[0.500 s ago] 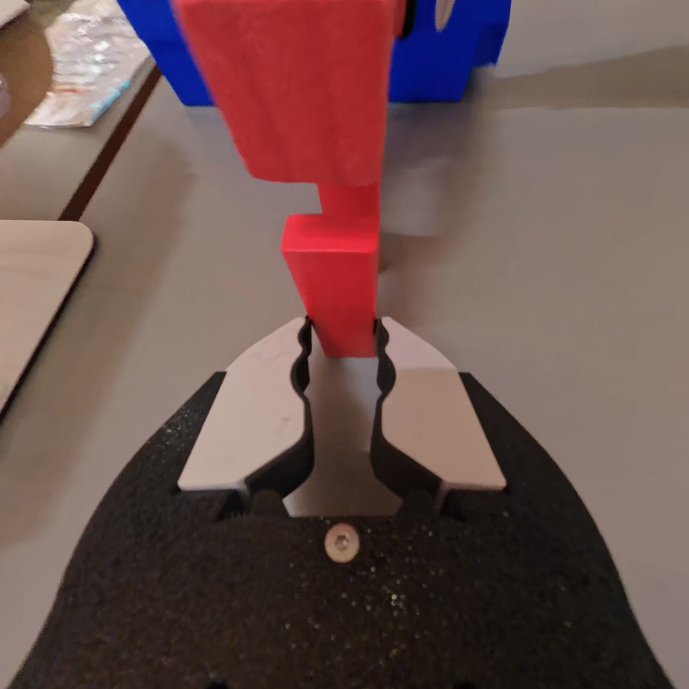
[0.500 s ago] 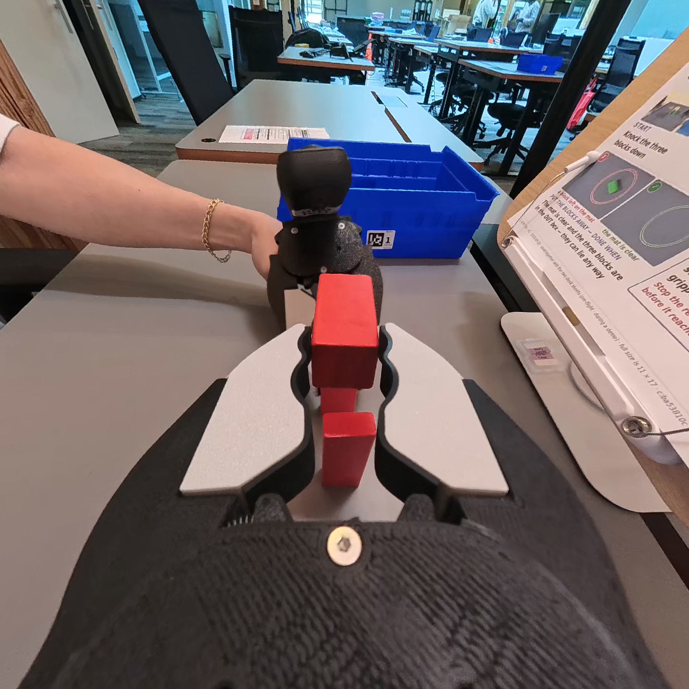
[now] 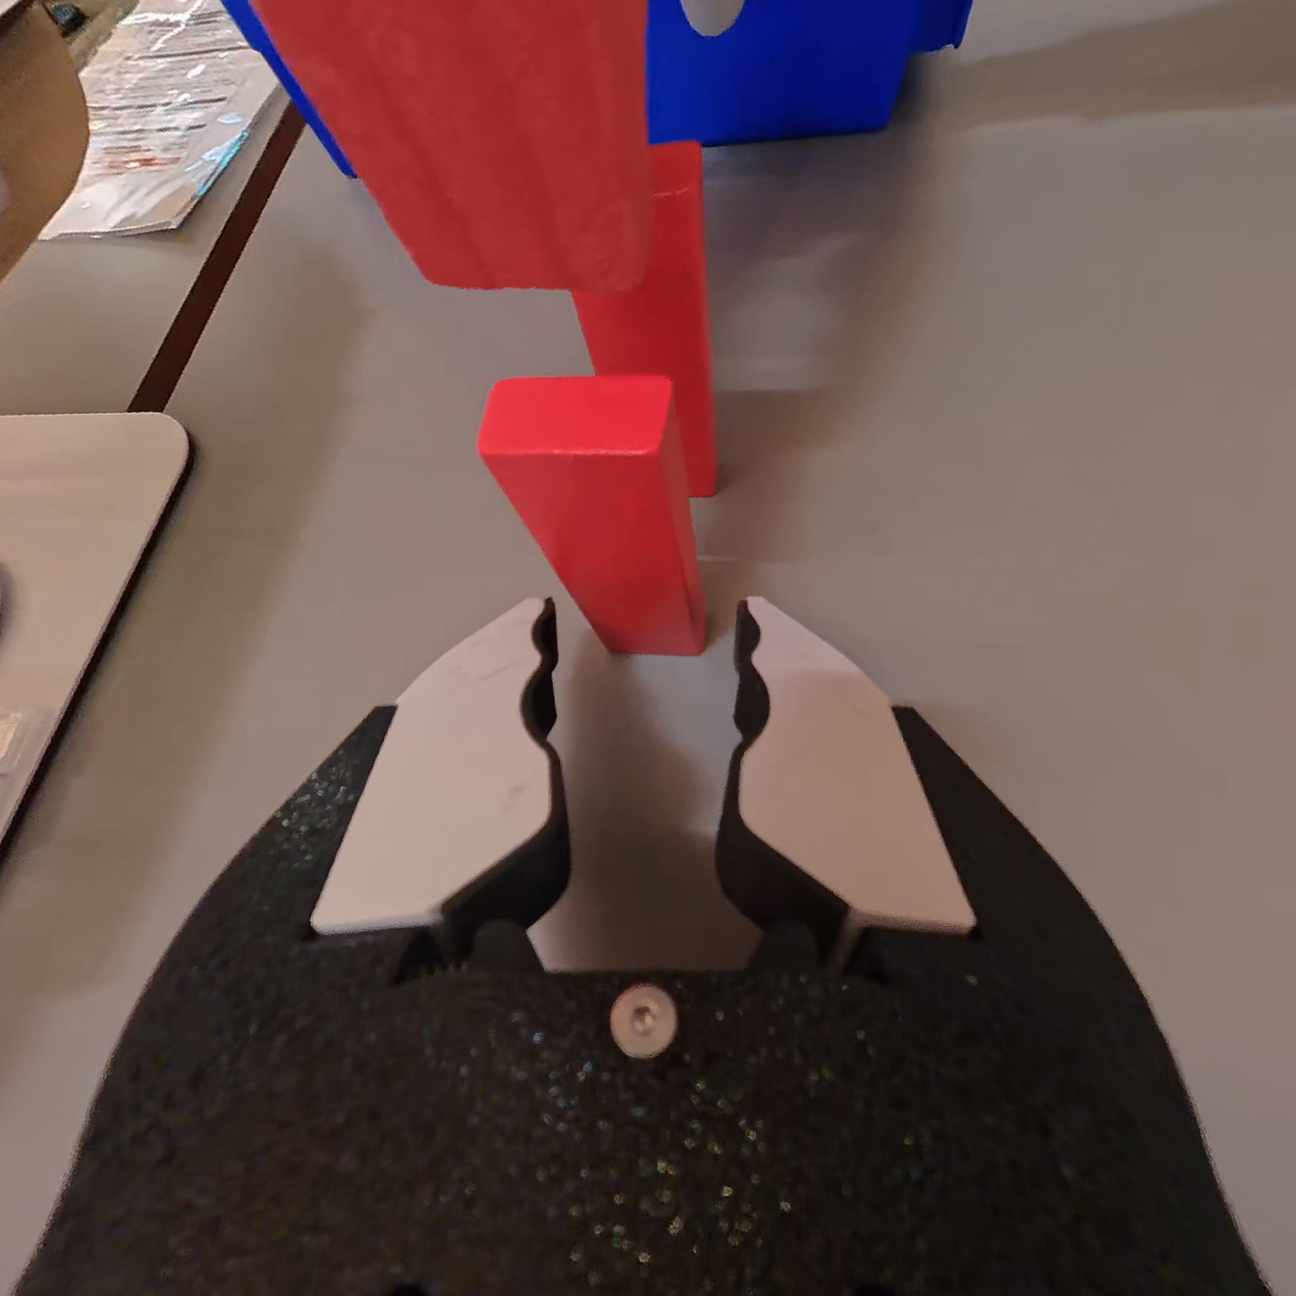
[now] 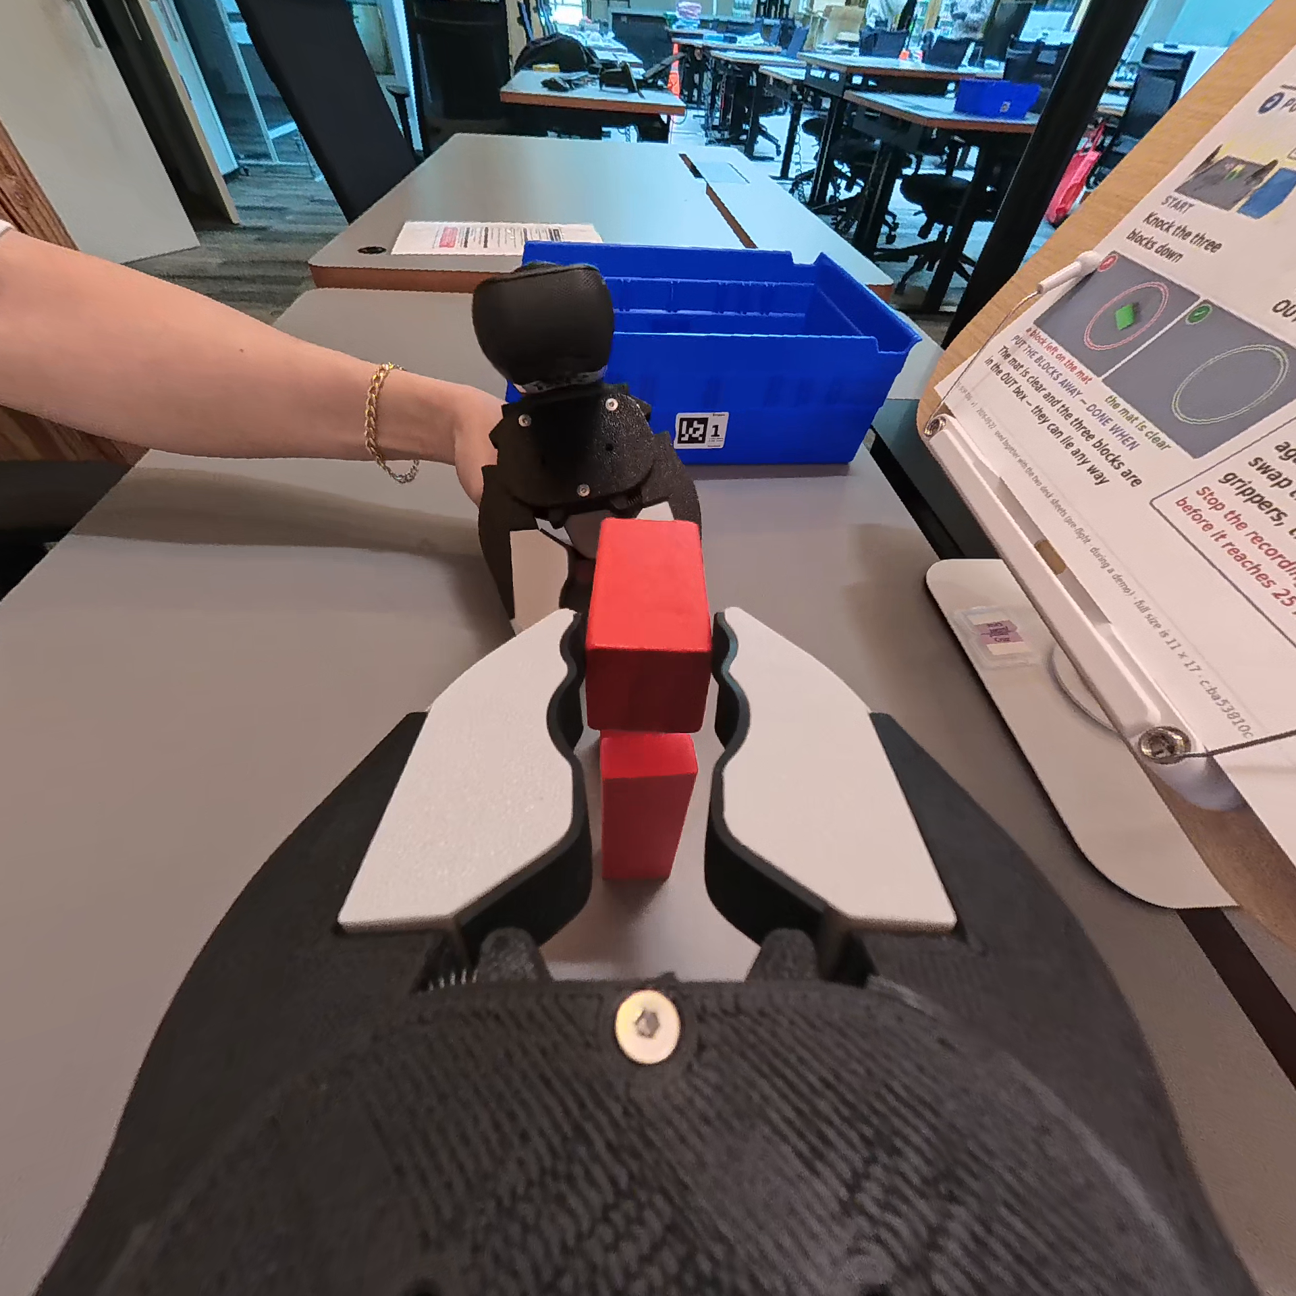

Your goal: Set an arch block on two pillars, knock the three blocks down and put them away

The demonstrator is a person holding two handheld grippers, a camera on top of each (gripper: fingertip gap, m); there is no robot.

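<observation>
My left gripper (image 3: 645,617) is open, with an upright red block (image 3: 603,512) standing on the grey table (image 3: 982,561) just ahead of its fingertips, untouched. A second upright red block (image 3: 666,336) stands right behind it. My right gripper (image 4: 649,631) is shut on a third red block (image 4: 649,617), held above the table; it looms large at the top of the left wrist view (image 3: 477,126). Under it, between my right fingers, the second upright block (image 4: 645,806) stands on the table. The left gripper (image 4: 543,575) shows beyond, held by a hand.
A blue bin (image 4: 736,379) stands at the back of the table and also shows in the left wrist view (image 3: 806,70). A printed board on a white stand (image 4: 1052,631) fills the right side. A forearm with a bracelet (image 4: 210,379) reaches in from the left. Across from one pair of fingers to the other is roughly 12 cm.
My left gripper has opened, let go of the near red block and drawn back a little. The block stays upright. My right gripper still holds its block.
</observation>
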